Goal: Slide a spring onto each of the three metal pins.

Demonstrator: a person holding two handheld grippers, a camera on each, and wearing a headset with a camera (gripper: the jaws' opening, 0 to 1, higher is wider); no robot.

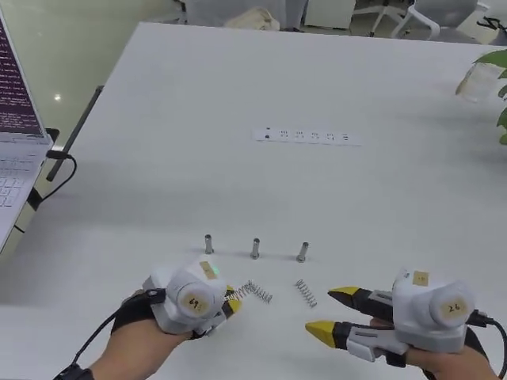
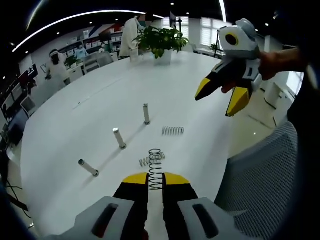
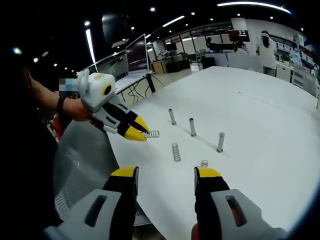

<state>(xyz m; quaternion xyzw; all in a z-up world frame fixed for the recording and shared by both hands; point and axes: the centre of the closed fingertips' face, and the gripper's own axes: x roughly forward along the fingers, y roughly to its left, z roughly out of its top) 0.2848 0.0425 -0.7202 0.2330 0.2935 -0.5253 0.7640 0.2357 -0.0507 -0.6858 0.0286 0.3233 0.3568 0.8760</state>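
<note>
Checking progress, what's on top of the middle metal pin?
Nothing: the middle silver metal pin stands bare, its top in plain view, nothing covering it. The left hand-held gripper pinches a coiled wire spring.

White table [image 1: 238, 79] — pins [image 1: 255, 248], springs [image 1: 306, 293], maybe power-strip [image 1: 305, 136]

I count three short metal pins [image 1: 255, 248], upright in a row on the table [image 1: 238, 95], evenly spaced, all bare. The held spring [image 2: 156, 167] has one end pinched between the left gripper's [image 2: 155, 179] jaws, with its coil sticking out toward the pins. The free spring [image 1: 305, 293] lies flat just in front of the right-hand pin, touching nothing.
</note>
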